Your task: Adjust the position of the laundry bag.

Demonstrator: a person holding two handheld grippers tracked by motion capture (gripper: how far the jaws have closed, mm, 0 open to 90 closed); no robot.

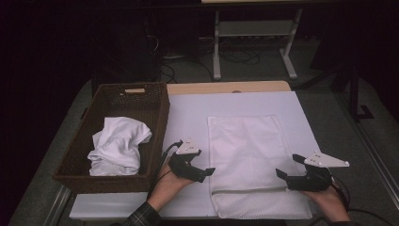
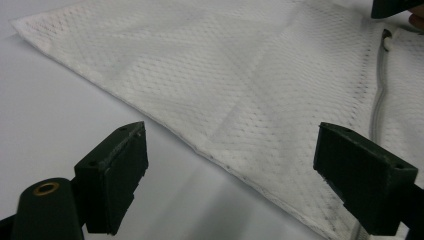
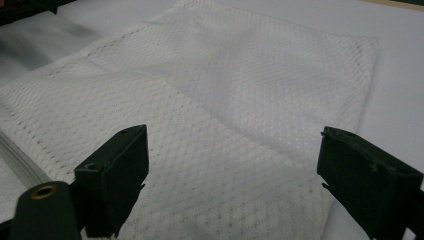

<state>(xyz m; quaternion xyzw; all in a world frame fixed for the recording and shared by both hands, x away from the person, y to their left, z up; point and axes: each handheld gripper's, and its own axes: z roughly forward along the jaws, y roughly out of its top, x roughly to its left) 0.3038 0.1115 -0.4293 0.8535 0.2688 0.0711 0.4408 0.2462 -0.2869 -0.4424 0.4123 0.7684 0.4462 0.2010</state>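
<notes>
Mesh laundry bag (image 1: 256,155) lies flat at tabletop (image 1: 188,117) centre; left hand-held gripper (image 1: 207,171) and right hand-held gripper (image 1: 281,174) flank it, jaws spread, empty; thin mesh risks slipping from a shallow pinch.

Wooden table (image 1: 226,87) under white sheet (image 1: 188,113); on it mesh bag (image 1: 254,155), wicker basket (image 1: 160,122).

No legible text, label, brand, number or sign was found on the mesh bag (image 1: 254,160), the wicker basket (image 1: 157,110) or the white sheet (image 1: 188,117).
</notes>
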